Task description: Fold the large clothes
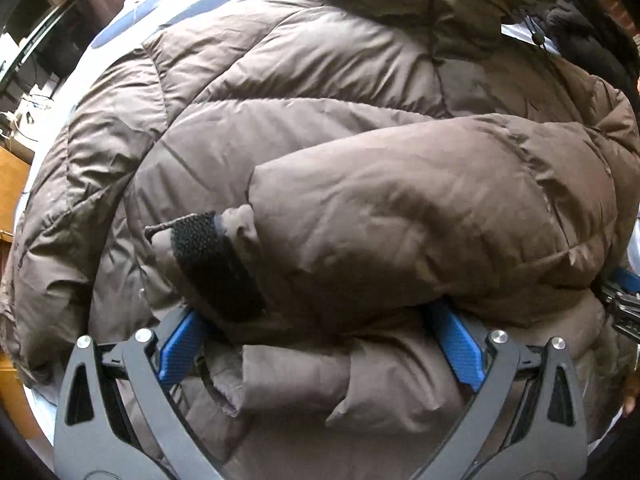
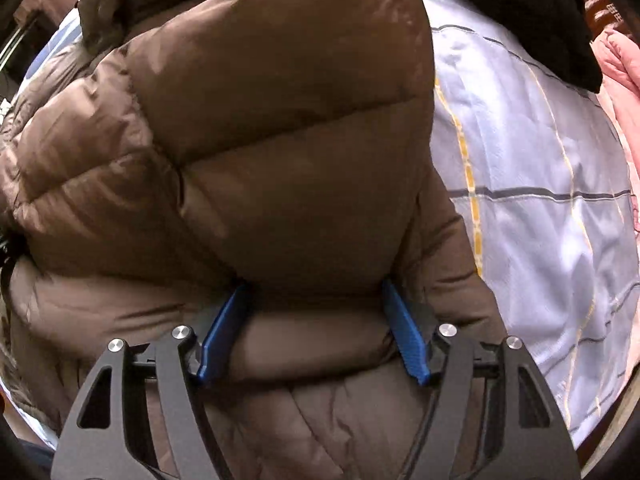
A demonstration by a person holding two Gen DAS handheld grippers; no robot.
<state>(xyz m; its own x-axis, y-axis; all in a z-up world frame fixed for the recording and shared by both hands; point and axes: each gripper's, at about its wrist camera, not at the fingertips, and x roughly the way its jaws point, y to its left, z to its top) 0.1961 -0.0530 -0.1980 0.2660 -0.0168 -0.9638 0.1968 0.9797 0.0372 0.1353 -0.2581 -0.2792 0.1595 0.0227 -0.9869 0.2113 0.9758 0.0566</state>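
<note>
A brown puffer jacket (image 1: 320,80) lies spread on a bed. Its sleeve (image 1: 400,220), ending in a black knit cuff (image 1: 216,264), is folded across the body. My left gripper (image 1: 320,340) points down at it with its jaws wide, the blue pads pressing into the sleeve near the cuff. In the right wrist view a thick puffy fold of the jacket (image 2: 280,100) bulges up between the blue pads of my right gripper (image 2: 314,328), which is clamped on that fold and points straight down.
The bed has a light blue checked sheet (image 2: 540,160), bare to the right of the jacket. A black garment (image 2: 520,12) and a pink one (image 2: 624,64) lie at its far right. Wooden furniture (image 1: 12,176) stands past the bed's left edge.
</note>
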